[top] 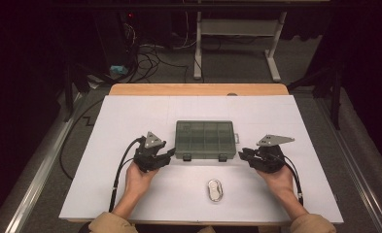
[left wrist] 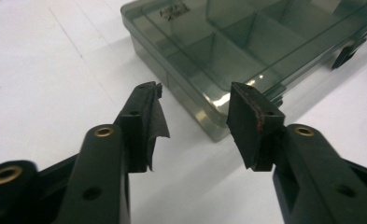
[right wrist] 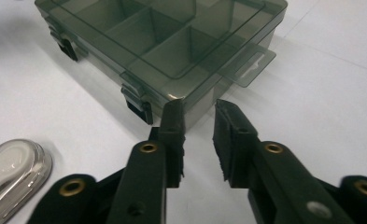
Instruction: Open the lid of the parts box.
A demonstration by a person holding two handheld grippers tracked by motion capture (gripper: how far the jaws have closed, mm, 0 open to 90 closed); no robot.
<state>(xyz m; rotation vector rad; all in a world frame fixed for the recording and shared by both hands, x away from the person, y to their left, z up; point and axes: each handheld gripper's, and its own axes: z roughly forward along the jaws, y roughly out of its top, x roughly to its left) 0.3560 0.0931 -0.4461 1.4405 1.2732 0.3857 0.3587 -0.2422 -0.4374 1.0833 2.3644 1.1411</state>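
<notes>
The box (top: 205, 140) sits at the middle of the table (top: 130, 111), lid down and both front latches (top: 186, 157) apparently snapped shut — so nothing of the work on it looks done yet. It is a smoky, clear case with dividers inside, and as far as I can tell the compartments are empty. Its long axis runs left to right across the table; the latched front faces the person, the hang tab (top: 237, 138) sticks out of its right end.

The left tool (top: 169, 154) is level with the box's near left corner, jaws parted with nothing between them; in the left gripper view that corner lies just beyond the tips (left wrist: 195, 100), not touched. The right tool (top: 241, 154) mirrors it at the near right corner, jaws narrower but empty too, the tips (right wrist: 197, 109) just short of the wall.

My reading: both are poised to take the box — the grasp, and any unlatching or opening, remains to be done.

A small metal tin (top: 216, 190) lies nearer the person, apart from the box.
</notes>
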